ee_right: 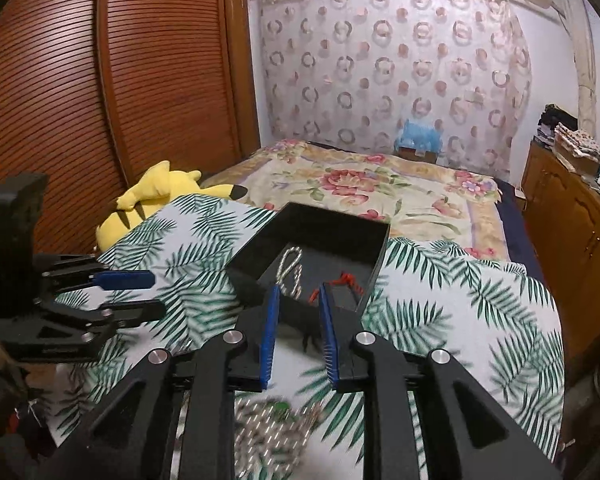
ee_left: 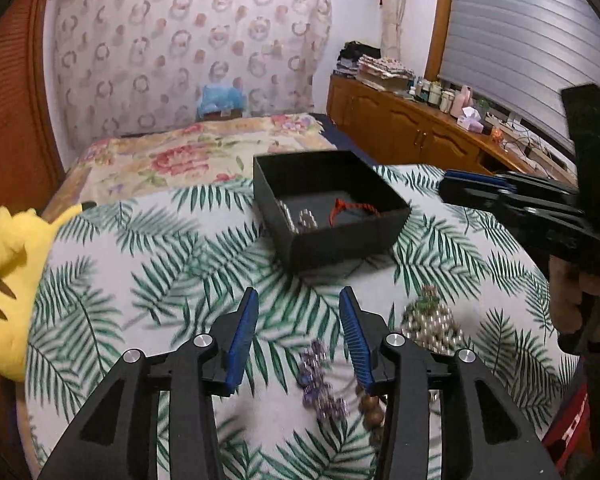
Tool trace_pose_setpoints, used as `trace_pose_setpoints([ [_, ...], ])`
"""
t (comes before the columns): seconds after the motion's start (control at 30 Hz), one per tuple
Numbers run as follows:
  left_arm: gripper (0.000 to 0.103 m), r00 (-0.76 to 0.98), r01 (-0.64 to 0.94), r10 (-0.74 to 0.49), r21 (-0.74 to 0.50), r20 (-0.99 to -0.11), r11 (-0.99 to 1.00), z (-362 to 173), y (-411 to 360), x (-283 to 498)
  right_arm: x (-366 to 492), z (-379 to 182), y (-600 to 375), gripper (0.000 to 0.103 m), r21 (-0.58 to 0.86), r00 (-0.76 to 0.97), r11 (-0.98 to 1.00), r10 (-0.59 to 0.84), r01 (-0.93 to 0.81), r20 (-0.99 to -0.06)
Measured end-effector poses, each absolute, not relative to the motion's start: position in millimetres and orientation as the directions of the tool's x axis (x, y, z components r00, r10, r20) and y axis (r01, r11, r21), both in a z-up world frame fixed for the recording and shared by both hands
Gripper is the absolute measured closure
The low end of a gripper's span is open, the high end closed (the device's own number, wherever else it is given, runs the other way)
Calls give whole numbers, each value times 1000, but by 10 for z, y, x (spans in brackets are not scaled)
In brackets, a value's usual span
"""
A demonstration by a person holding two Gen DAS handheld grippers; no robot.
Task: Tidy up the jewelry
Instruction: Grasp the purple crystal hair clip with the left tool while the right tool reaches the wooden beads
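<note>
Purple beads [ee_left: 320, 376] lie on the leaf-print cloth [ee_left: 140, 280] just ahead of the left hand-held gripper [ee_left: 299, 332], whose jaws stand apart and empty. To lift the strand cleanly, I would lower the jaws astride its middle and close gently, avoiding the brown wooden beads [ee_left: 370, 406] and the pearl pile [ee_left: 432, 322] beside it. Right hand-held gripper [ee_right: 299, 334] is parted too, holding nothing. Beyond, the black box [ee_left: 396, 210] holds a silver chain [ee_left: 300, 218] and a red cord [ee_left: 350, 208].
</note>
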State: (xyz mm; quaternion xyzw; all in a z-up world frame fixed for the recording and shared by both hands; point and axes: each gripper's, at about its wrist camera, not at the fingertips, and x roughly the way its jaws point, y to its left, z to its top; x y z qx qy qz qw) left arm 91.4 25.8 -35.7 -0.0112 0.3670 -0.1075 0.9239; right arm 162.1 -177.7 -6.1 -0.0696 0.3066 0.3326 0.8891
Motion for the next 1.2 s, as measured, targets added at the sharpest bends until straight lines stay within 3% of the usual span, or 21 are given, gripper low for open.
trace_pose_setpoints([
  [0.33,57,667,182,-226,-139,-710,974,-620,244,758,1131,-307,-1876,80,78,577,770,537,-633,-616],
  [0.47,57,653,175,-224,-144,-723,974,-700,233,761,1004,-401,-1894,69,69,583,777,525,-626,-621],
  [0.8,57,632,164,-250,-189,-734,968,-788,254,791,856,-630,-1956,69,94,567,791,510,-604,-646],
  [1.2,77,612,146,-308,-279,-728,949,-899,313,870,825,-641,-1917,67,102,558,784,520,-612,-647],
])
